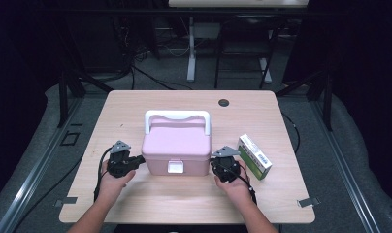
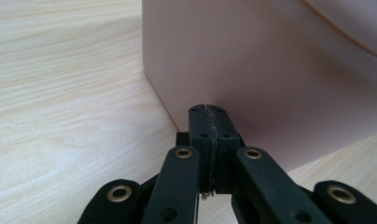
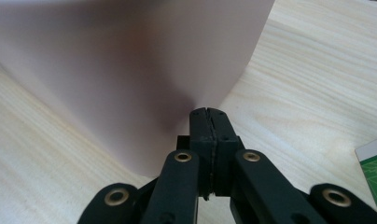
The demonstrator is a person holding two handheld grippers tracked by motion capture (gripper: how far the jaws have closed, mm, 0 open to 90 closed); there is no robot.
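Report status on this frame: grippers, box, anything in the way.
Left gripper shut, tip at the pink box's left side. Right gripper shut, tip at its right side. Lid down, handle up. Green carton right of the right gripper, apart from the pink box.

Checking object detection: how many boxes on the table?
2. Pink box with white handle at table centre, between both shut grippers; green-and-white carton to its right, beside the right gripper. Nothing seems hidden.
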